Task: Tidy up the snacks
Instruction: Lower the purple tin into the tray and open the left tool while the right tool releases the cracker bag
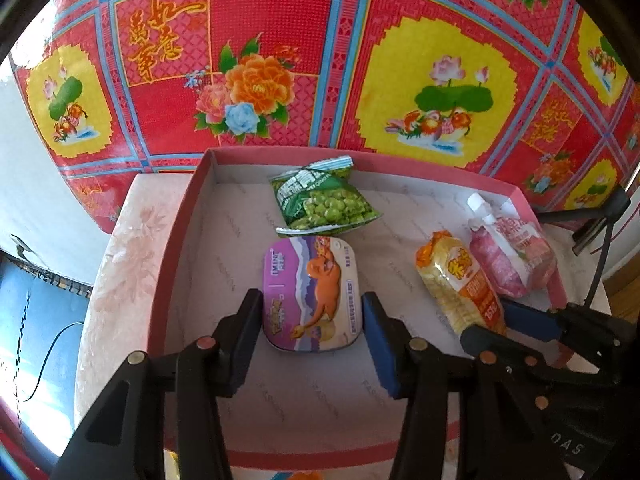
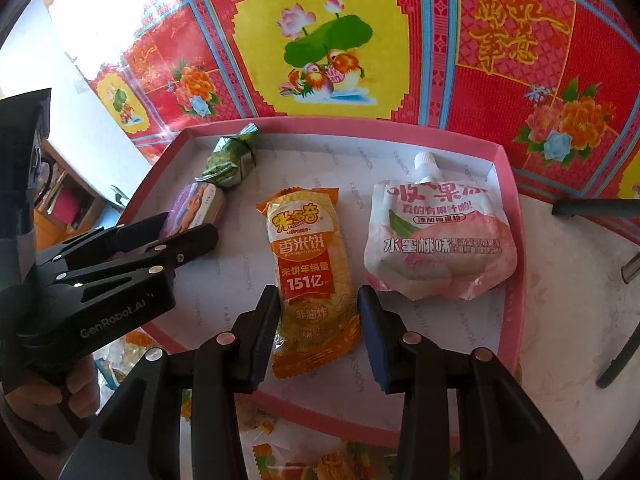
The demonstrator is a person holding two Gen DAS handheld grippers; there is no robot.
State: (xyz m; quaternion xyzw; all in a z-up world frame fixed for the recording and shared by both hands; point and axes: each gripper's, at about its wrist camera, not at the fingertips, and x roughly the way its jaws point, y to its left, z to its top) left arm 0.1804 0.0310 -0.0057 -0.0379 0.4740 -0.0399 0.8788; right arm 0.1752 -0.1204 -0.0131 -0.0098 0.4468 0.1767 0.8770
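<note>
The left gripper (image 1: 312, 320) clamps the sides of a rounded-square purple foil-lidded cup (image 1: 313, 294), lid up, low over the floor of a shallow pink-walled cardboard box (image 1: 176, 256). The right gripper (image 2: 318, 332) pinches the lower end of a glossy orange rice-cracker packet (image 2: 310, 276), whose long axis runs straight away from the jaws. Beyond lie a crinkled green pea bag (image 1: 324, 202) near the far wall and a soft pink spouted jelly pouch (image 2: 436, 240), nozzle pointing to the far wall.

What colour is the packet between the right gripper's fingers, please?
The rice cracker packet is orange and yellow, clearest in the right wrist view.
</note>
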